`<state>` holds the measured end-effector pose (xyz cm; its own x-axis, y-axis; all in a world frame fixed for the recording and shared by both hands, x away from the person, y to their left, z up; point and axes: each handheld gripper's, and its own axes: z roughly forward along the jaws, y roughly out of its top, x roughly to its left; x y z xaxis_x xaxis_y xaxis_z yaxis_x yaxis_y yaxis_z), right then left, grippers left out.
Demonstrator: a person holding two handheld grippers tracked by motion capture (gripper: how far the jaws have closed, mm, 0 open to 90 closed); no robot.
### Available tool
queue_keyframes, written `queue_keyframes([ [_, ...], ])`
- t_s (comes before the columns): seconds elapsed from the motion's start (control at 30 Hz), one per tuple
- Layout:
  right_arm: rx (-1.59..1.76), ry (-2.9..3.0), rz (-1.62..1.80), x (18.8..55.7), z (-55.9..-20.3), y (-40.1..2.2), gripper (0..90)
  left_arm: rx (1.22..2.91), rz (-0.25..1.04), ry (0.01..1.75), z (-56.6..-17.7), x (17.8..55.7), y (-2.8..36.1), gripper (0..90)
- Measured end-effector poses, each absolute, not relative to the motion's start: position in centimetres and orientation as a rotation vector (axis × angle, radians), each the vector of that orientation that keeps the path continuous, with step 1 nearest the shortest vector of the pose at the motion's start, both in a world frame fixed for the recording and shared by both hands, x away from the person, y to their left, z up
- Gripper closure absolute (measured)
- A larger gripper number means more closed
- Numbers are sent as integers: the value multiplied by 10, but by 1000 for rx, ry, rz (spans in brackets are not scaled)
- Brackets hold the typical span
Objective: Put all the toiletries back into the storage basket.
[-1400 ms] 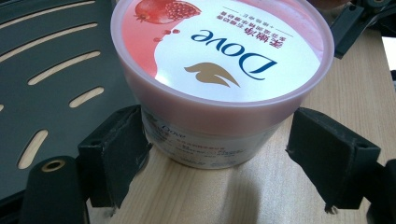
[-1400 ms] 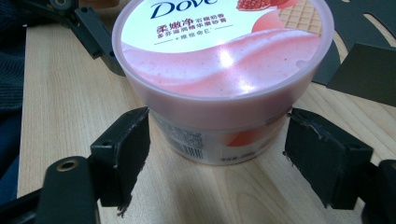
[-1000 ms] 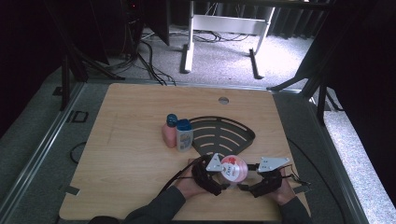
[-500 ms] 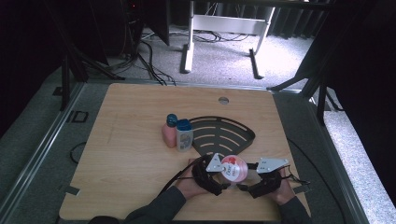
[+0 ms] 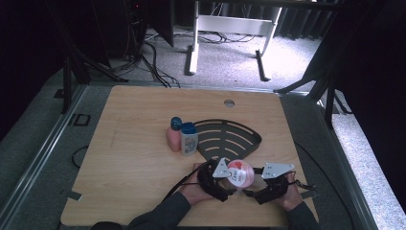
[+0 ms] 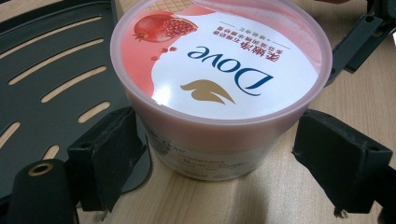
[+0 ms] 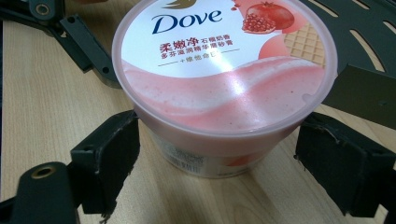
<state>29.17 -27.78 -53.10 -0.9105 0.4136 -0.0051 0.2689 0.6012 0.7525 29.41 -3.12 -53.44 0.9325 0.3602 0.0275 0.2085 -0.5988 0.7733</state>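
A pink Dove tub (image 5: 239, 175) with a pomegranate picture on its lid stands upright on the wooden table, just at the near edge of a black slotted tray (image 5: 230, 136). My left gripper (image 5: 229, 185) reaches it from the left and my right gripper (image 5: 253, 188) from the right. In the left gripper view the tub (image 6: 219, 79) sits between the open jaws of my left gripper (image 6: 229, 158); one pad is close against its wall and the other stands apart. The right gripper view has the tub (image 7: 224, 70) likewise between the open jaws of my right gripper (image 7: 226, 158).
A pink bottle with a blue cap (image 5: 173, 135) and a pale bottle with a blue cap (image 5: 189, 140) stand side by side left of the tray. A cable hole (image 5: 229, 102) is near the table's far edge. Bare wood lies to the left.
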Motion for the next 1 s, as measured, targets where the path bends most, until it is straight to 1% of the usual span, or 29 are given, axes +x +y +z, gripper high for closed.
queue_keyframes([
  [0.53,579,2636,1216,288,-522,-276,136,2233,234,386,-523,292,-29,145],
  [1.0,576,2633,1229,293,-512,-282,136,2238,246,380,-511,296,-34,146],
])
